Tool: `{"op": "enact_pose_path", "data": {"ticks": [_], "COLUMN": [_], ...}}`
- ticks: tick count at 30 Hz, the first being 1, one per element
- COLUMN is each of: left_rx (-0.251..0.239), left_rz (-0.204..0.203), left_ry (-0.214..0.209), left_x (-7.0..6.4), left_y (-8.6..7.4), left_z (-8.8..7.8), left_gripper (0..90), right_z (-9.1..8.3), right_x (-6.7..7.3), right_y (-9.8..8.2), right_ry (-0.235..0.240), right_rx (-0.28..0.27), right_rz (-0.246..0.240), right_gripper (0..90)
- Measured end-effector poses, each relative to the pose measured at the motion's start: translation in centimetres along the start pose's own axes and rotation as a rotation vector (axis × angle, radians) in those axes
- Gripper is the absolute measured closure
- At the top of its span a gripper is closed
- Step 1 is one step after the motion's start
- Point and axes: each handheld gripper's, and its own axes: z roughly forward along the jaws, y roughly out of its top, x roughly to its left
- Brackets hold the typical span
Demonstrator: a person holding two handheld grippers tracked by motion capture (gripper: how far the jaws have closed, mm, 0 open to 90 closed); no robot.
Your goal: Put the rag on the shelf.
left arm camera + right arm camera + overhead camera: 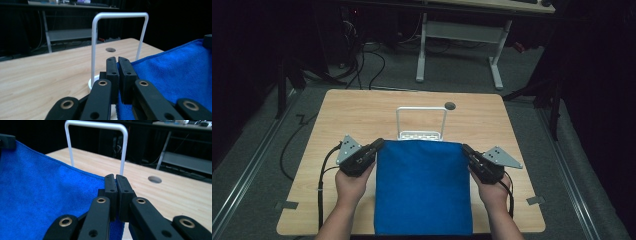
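Blue towel [423, 187] taut between left gripper [378, 146] and right gripper [466, 150], both clamped on its far corners; no legible writing.

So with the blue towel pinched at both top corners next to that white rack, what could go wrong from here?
1. Each grip is only on a corner: the left gripper and right gripper pinch the very edge of the blue towel, so a corner could slip out.
2. The white rack stands right behind the towel's top edge; the cloth may snag it or tip it.
3. The towel's lower part hangs past the near edge of the table and could catch there.
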Motion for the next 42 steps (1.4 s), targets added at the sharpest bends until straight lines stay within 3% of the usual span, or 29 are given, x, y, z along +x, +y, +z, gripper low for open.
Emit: {"op": "enact_pose_path", "data": {"ticks": [4, 16, 25, 33, 36, 40, 42], "left_rx": [-0.032, -0.151, -0.203, -0.224, -0.227, -0.211, -0.197], "left_rz": [0.022, 0.085, 0.098, 0.129, 0.126, 0.091, 0.102], "left_ry": [0.001, 0.005, 0.03, 0.047, 0.045, 0.035, 0.042], "left_x": [-0.5, -1.6, -1.0, -0.7, -0.6, 0.5, 0.9], "left_y": [0.9, 5.0, 8.0, 9.9, 10.1, 10.7, 11.1], "left_z": [-0.6, -2.0, -2.4, -2.7, -2.6, -1.8, -1.3], "left_gripper": [87.7, 87.9, 88.0, 88.1, 88.1, 88.3, 88.2], "right_z": [-0.8, -3.1, -3.4, -3.5, -3.5, -3.2, -3.0], "right_x": [0.1, 0.8, 0.6, 0.2, 0.1, -0.2, -0.6], "right_y": [1.0, 5.1, 8.2, 9.8, 9.9, 10.1, 10.3], "right_ry": [0.001, -0.02, -0.029, -0.043, -0.046, -0.05, -0.053], "right_rx": [-0.039, -0.178, -0.232, -0.26, -0.263, -0.255, -0.249], "right_rz": [0.001, -0.056, -0.08, -0.089, -0.085, -0.077, -0.066], "right_gripper": [88.9, 89.1, 89.1, 89.0, 89.1, 89.1, 89.1]}}
